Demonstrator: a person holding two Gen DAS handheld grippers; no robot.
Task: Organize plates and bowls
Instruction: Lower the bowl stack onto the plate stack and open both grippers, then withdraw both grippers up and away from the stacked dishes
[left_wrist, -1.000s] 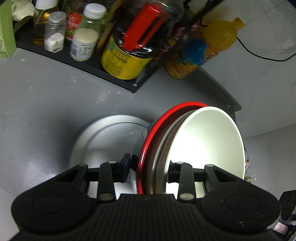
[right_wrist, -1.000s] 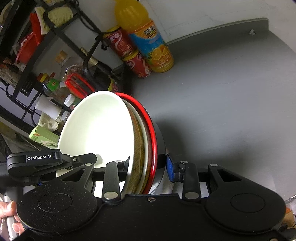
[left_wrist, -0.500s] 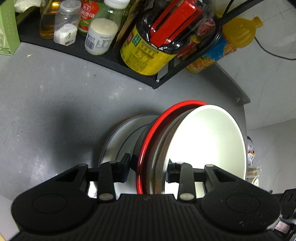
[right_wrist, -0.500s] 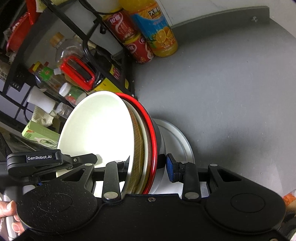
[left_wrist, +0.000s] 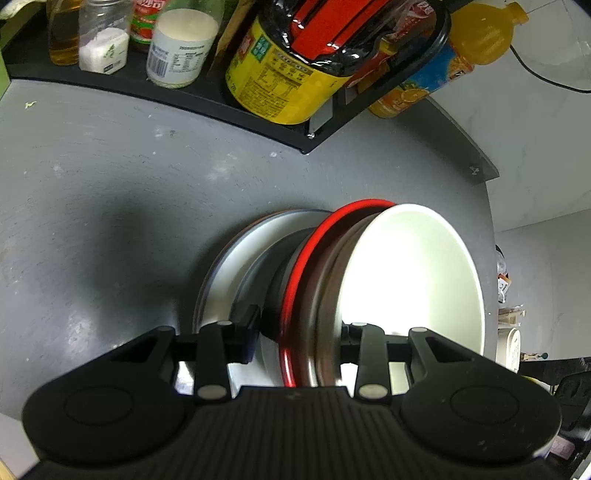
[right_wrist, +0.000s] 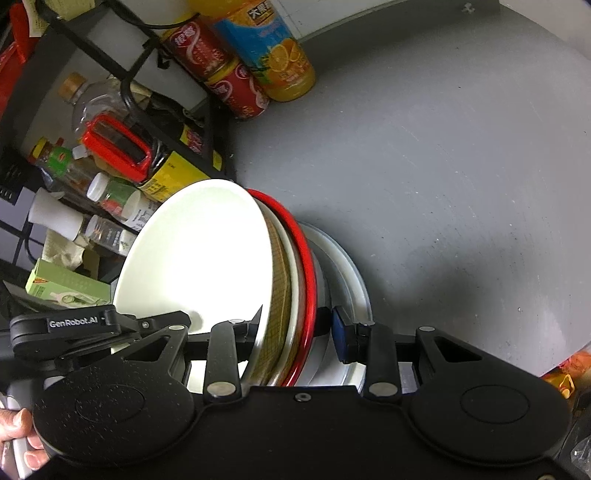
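Both tools grip one nested stack of dishes by opposite sides of its rim. The left tool (left_wrist: 295, 332) is closed on the stack, one finger (left_wrist: 245, 338) on the outside of the dark, red-rimmed bowl (left_wrist: 295, 273) and the other inside the white glazed bowl (left_wrist: 410, 273) that sits innermost. The right tool (right_wrist: 295, 325) is likewise clamped across the rims, its blue-padded finger (right_wrist: 341, 332) on the outer wall and its other finger within the white glazed bowl (right_wrist: 199, 251); a yellow-brown patterned bowl (right_wrist: 279, 295) lies between white and red-rimmed layers. The stack is directly over a wide white plate with a dark edge (left_wrist: 225, 273), which lies flat on the grey round table (left_wrist: 92, 206); whether the stack's base touches it cannot be told. At the table's far edge, a black wire rack (left_wrist: 236, 107) of bottles and jars stands close behind the stack, with an orange juice bottle (right_wrist: 277, 51) and red cans (right_wrist: 221, 74) beside it. Bare table (right_wrist: 461, 166) extends to the right edge.
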